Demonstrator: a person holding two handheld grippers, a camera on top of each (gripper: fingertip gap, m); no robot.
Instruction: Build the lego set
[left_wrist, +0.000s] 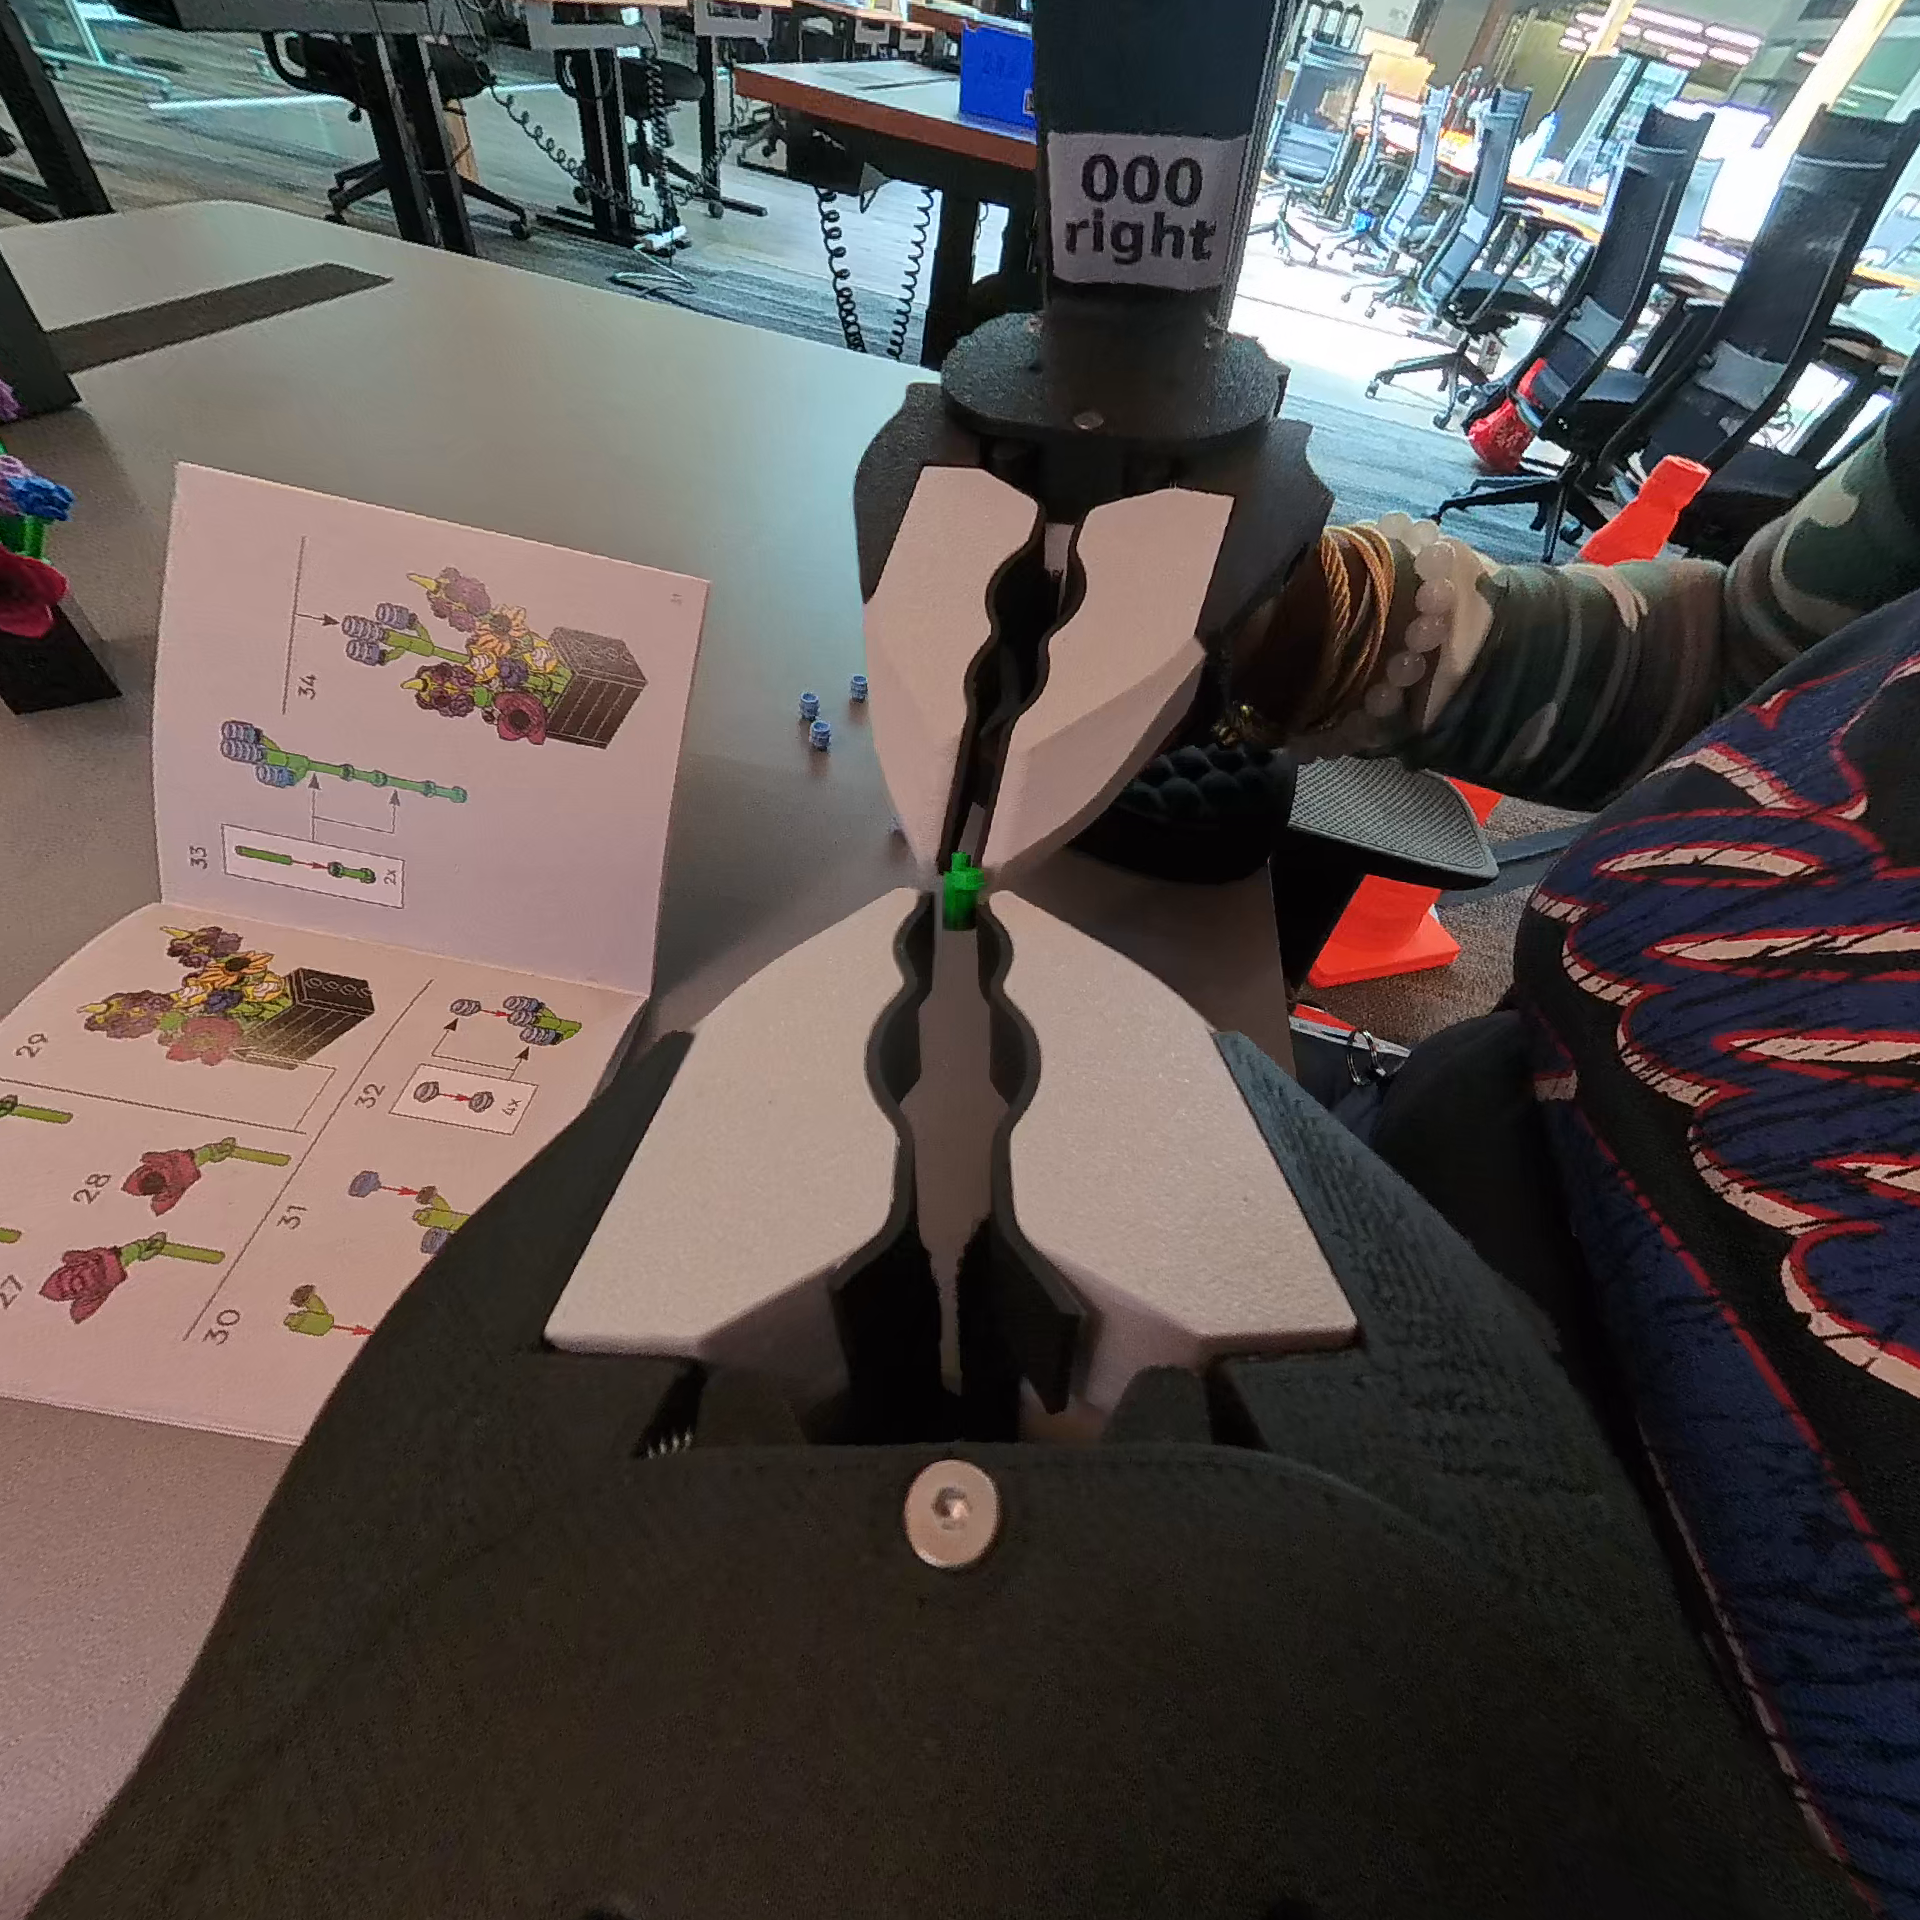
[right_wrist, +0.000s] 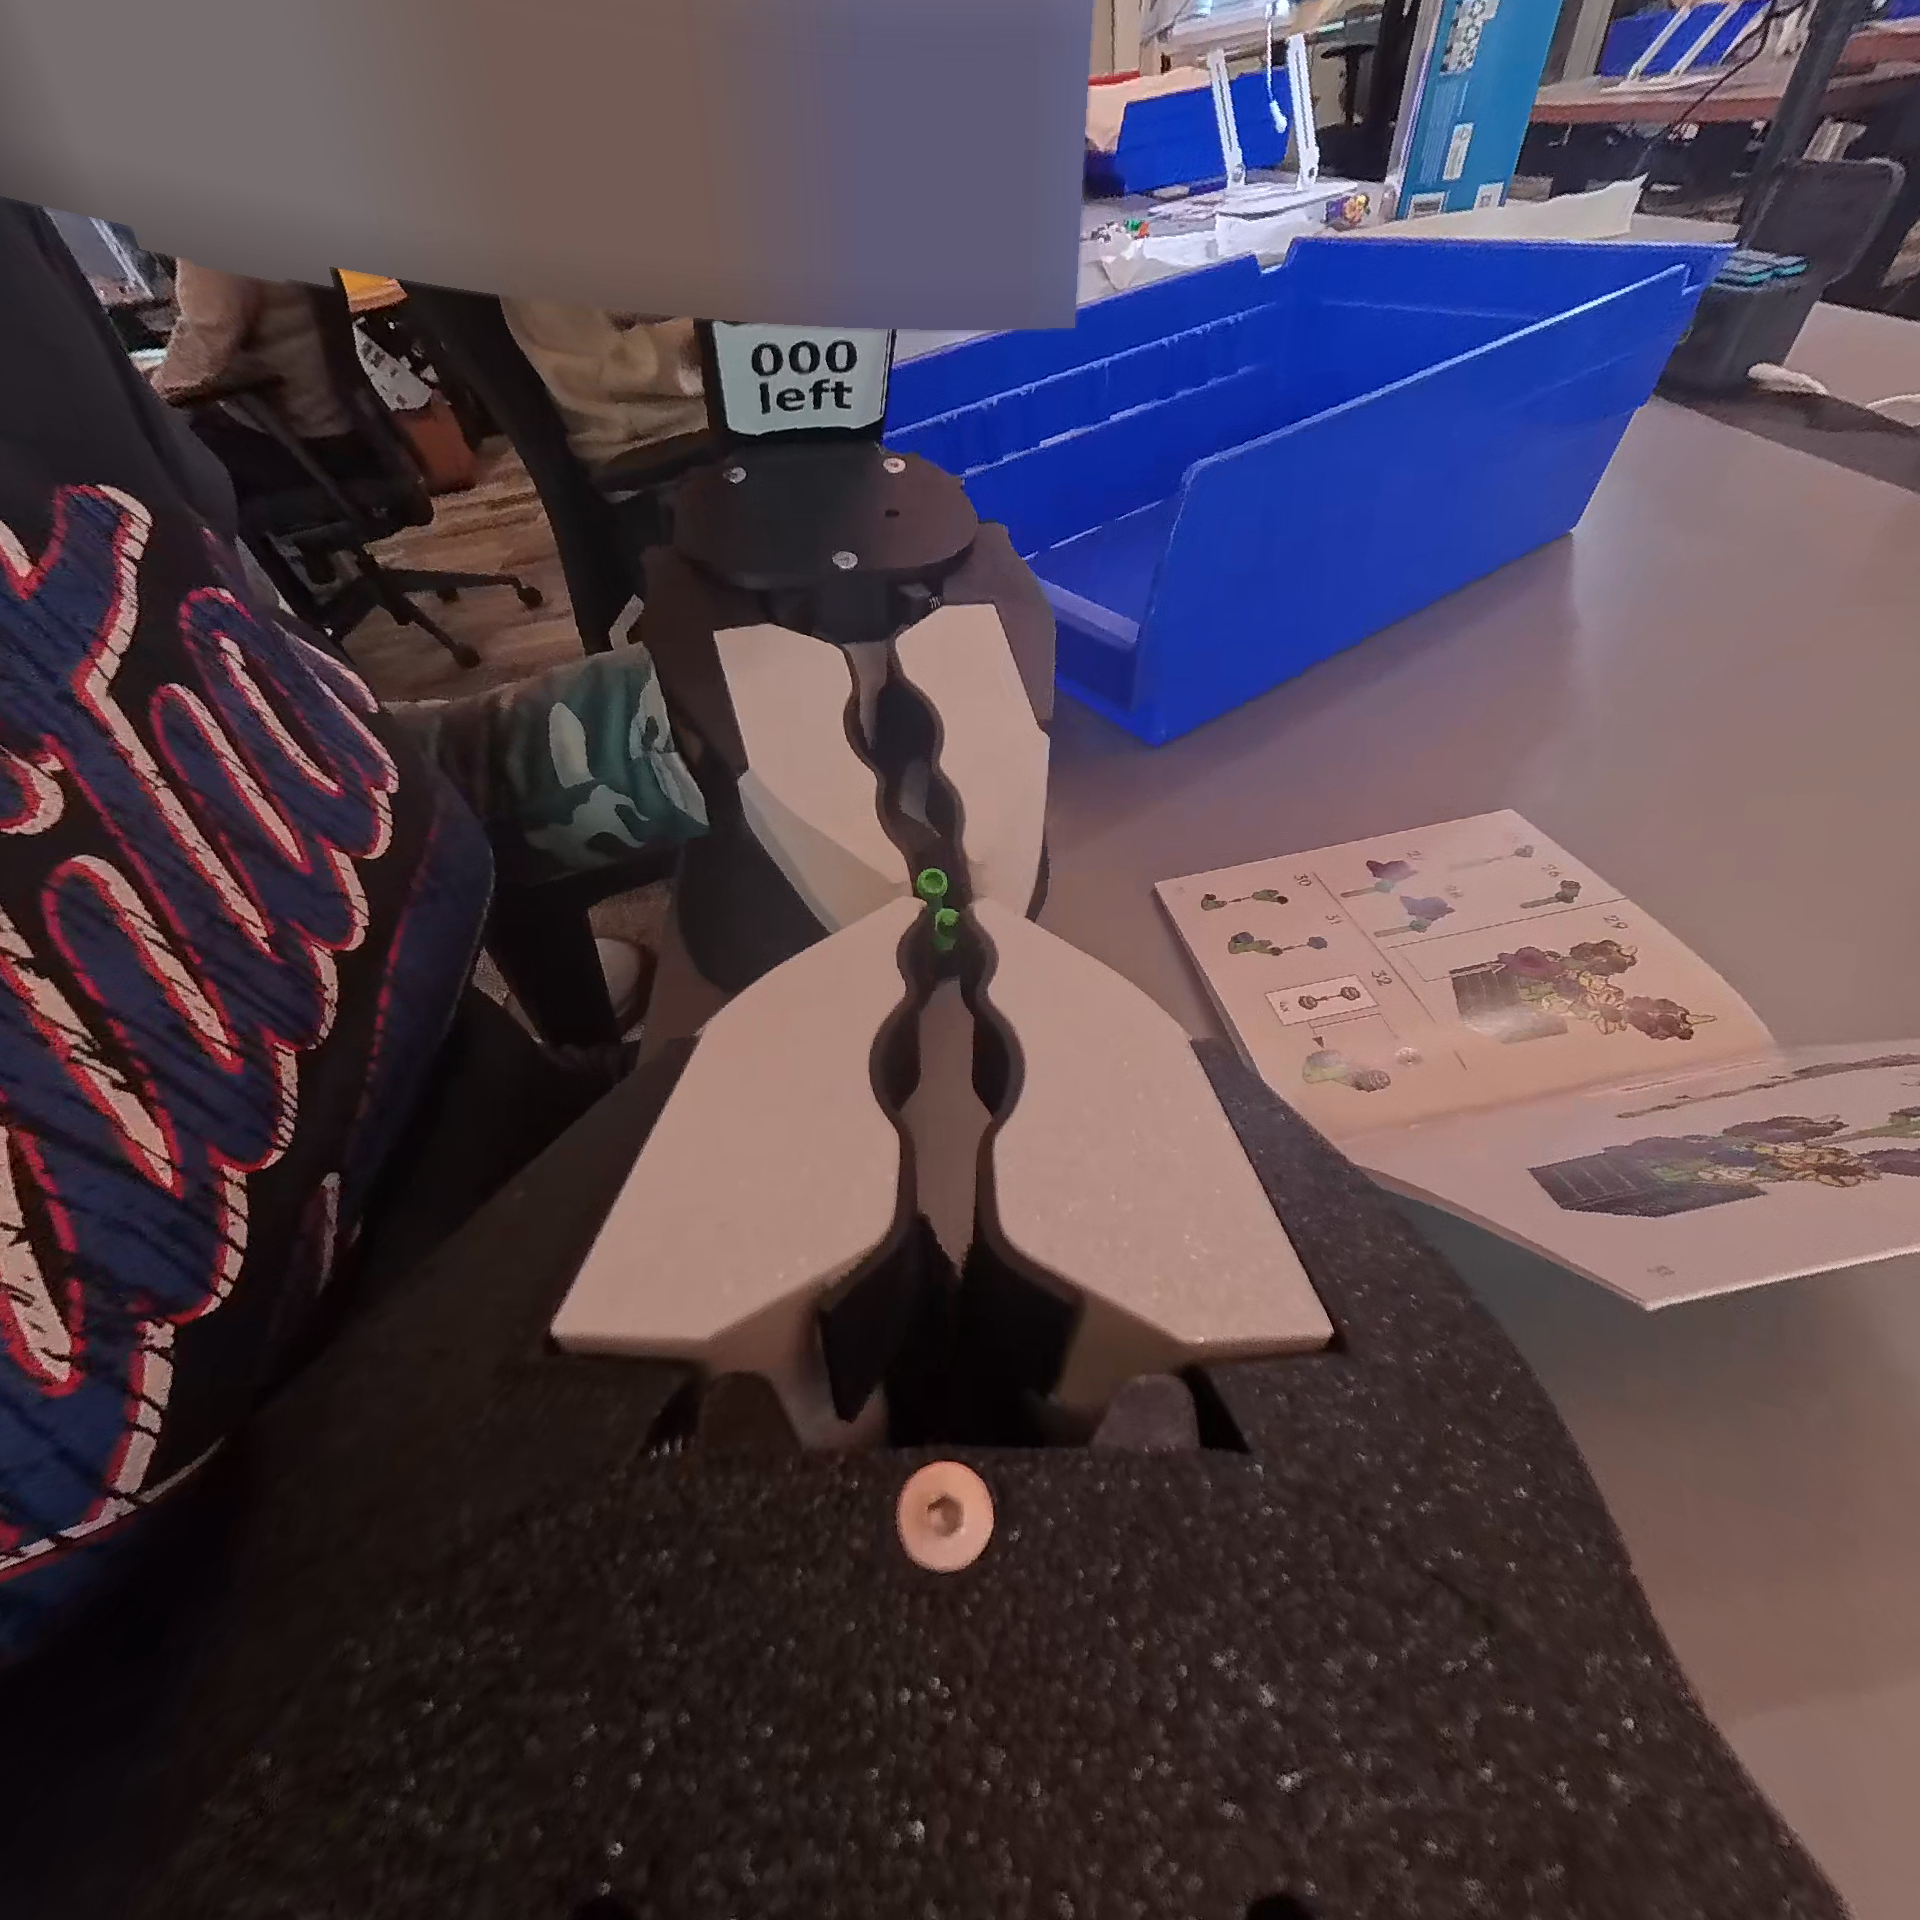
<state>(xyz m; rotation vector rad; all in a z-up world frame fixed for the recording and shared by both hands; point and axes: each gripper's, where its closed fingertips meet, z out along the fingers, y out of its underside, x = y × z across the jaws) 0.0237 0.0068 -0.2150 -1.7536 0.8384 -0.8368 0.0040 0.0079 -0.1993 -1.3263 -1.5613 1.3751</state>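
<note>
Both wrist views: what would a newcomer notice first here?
The left gripper and right gripper meet tip to tip above the grey table, each shut on a small green stem piece. An open instruction booklet lies on the table beside them, three small blue round pieces lie loose past it, and a big blue bin stands behind in the right wrist view.

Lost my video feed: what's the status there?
Left gripper and right gripper tip to tip, each shut on a green stem piece. Nothing between them.
</note>
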